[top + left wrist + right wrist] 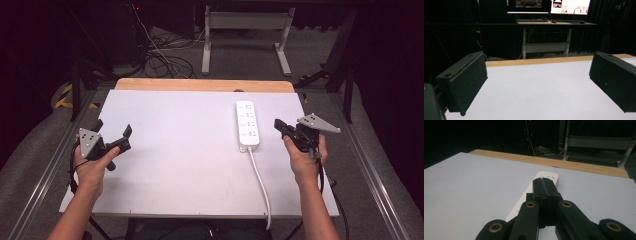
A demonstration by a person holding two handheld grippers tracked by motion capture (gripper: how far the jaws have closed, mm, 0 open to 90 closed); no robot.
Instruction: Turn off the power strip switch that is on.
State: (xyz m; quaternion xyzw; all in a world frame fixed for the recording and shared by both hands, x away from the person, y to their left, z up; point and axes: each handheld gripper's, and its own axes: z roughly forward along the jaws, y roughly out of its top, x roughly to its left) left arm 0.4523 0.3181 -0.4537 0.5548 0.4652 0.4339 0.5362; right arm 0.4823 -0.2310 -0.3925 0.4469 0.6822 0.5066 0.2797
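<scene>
A white power strip [248, 125] lies lengthwise on the right half of the white table [185, 150], its white cable [261, 182] trailing toward the front edge. My right gripper [278, 126] is held just right of the strip, jaws pressed together with nothing between them. In the right gripper view the shut gripper [546, 185] points over the power strip [546, 177]. My left gripper [114, 131] hovers at the table's left edge, jaws spread wide. The left gripper view shows the gripper [537, 82] with its two black pads far apart over bare table.
A wooden strip [205, 85] borders the table's far edge. Beyond it stand a white desk frame [245, 37] and tangled cables [160, 57] on the floor. Metal rails [370, 165] run along both sides of the table. Monitors [549, 5] glow in the dark background.
</scene>
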